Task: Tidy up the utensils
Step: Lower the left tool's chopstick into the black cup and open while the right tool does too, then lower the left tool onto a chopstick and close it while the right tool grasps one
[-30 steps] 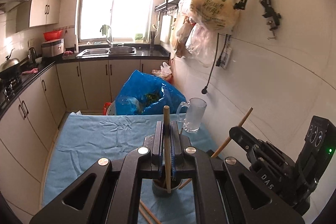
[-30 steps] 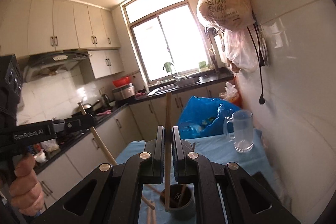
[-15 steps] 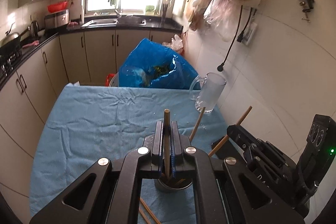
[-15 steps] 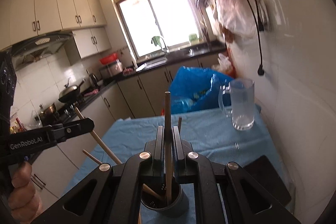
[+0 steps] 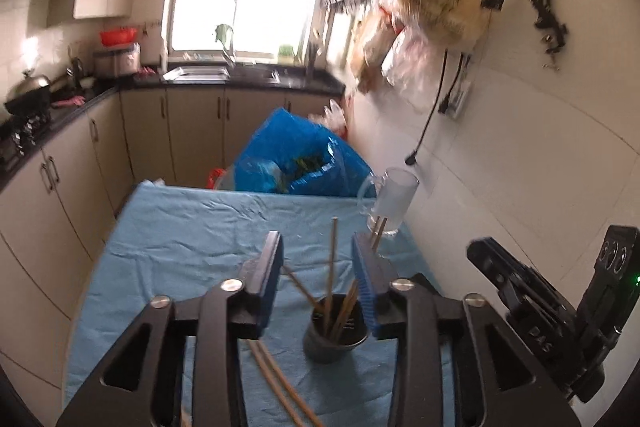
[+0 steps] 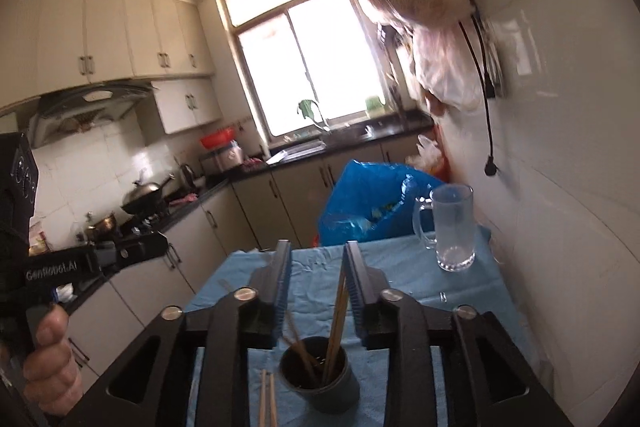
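Both tongs — left tongs [image 5: 318,269], right tongs [image 6: 316,275] — gape empty over the cup [image 6: 318,379] (chopsticks [image 6: 336,323] leaning toward 1 o'clock), so a careless descent could topple it.

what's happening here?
A person with a tool in each hand is sorting chopsticks into a dark cup on the blue cloth. Both the left tool and right tool are open above the cup, holding nothing. Several chopsticks stand in it; two loose chopsticks lie on the cloth beside it. A glass mug stands further back.
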A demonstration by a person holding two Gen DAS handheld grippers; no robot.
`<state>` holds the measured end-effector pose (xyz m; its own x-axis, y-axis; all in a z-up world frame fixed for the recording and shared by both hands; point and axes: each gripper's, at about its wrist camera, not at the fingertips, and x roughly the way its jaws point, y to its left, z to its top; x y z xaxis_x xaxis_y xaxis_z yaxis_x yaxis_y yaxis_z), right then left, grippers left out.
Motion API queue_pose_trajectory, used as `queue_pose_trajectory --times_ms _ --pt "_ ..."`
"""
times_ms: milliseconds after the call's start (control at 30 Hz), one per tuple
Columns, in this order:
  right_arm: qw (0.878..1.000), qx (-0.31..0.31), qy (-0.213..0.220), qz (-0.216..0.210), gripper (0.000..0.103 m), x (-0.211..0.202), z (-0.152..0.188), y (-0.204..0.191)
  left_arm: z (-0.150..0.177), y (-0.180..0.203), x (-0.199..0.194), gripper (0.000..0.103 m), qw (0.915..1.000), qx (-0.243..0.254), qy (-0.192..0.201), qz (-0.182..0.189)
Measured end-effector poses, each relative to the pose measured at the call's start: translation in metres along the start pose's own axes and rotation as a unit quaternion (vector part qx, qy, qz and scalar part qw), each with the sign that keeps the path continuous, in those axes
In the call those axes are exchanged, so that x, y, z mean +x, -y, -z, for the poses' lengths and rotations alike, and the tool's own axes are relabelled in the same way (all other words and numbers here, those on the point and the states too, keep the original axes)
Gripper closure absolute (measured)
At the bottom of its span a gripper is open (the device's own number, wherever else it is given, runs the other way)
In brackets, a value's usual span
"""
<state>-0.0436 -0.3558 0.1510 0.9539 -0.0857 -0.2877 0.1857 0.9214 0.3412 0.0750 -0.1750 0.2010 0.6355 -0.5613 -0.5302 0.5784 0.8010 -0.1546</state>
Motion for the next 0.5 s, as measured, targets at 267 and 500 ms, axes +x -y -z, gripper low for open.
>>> queue_pose_trajectory --times_ms 267,500 --pt "0.996 -0.035 -0.069 -0.051 0.067 -0.005 0.061 -0.031 0.050 -0.073 -0.026 0.048 0.9964 -0.050 -0.021 -0.065" --pt "0.983 -0.014 -0.168 -0.079 0.067 0.035 0.110 -0.048 0.107 -0.138 -0.002 0.048 0.9834 -0.111 -0.110 -0.091"
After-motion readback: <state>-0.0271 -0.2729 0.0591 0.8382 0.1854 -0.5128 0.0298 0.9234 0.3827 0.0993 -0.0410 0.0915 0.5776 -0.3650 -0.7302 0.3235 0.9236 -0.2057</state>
